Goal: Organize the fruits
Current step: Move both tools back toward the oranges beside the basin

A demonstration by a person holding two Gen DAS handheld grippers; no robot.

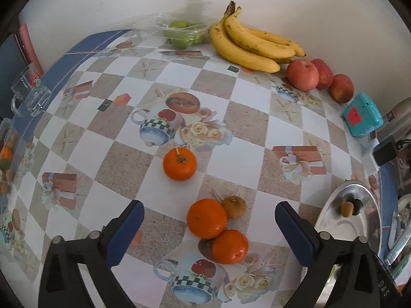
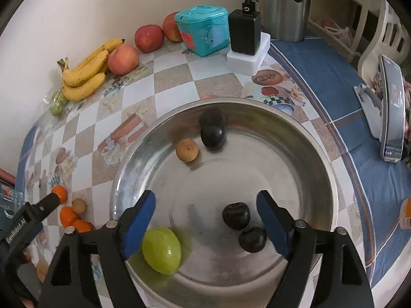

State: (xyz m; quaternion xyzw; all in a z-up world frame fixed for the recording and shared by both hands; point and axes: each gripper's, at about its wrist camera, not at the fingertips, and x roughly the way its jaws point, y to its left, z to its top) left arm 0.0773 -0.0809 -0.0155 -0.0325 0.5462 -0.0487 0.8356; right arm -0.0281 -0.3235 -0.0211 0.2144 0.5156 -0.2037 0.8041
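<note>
Both tools gape wide and empty: the right tool (image 2: pixel 205 220) hangs over a steel bowl (image 2: pixel 318 159) already holding plums (image 2: pixel 235 216) and a green fruit (image 2: pixel 161 250), while ahead of the left tool (image 1: pixel 209 224) oranges (image 1: pixel 206 218) wait unsorted on the surface (image 1: pixel 246 118), and farthest off, bananas (image 1: pixel 246 43) lie lengthwise along the wall, stems up.

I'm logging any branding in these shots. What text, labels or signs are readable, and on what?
"GenRobot.AI" on the body of the left tool, seen in the right wrist view.
"DAS", letters cut off at the frame edge, on the left tool's own right arm in the left wrist view.
Power symbol on the black adapter.
Red label on the teal box: no readable text.
Label on the glass mug: too blurred.
Phone screen: too small.
</note>
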